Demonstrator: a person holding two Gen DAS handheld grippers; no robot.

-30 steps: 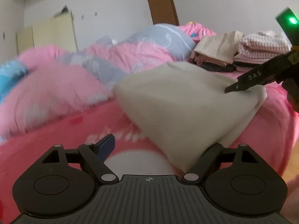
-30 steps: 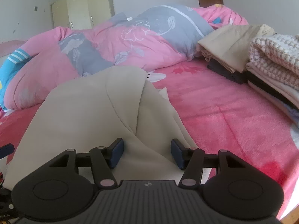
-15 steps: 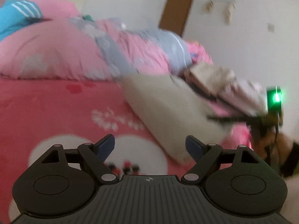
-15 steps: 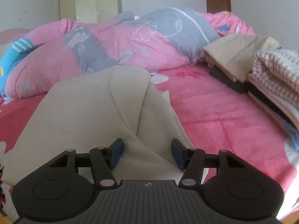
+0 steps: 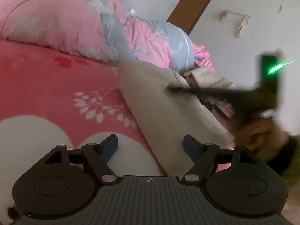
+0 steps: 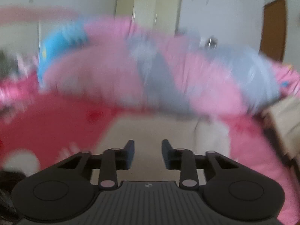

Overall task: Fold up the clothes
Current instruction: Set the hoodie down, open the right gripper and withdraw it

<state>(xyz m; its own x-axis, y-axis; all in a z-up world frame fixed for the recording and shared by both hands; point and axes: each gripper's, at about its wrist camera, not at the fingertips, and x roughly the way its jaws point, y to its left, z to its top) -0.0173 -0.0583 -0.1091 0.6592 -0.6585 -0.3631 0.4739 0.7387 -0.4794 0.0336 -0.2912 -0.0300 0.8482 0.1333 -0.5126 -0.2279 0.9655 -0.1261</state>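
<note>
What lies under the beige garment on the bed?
The beige garment lies on the pink printed blanket, whose white leaf pattern runs up to its edge. Whatever print or object sits beneath the cloth itself is covered and cannot be seen.

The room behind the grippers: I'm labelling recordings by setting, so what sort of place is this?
Most likely a home bedroom. A pink blanket covers a bed, a bunched pink-and-grey quilt lies along it, a beige garment lies on the blanket, and a pale wardrobe stands against the wall.
</note>
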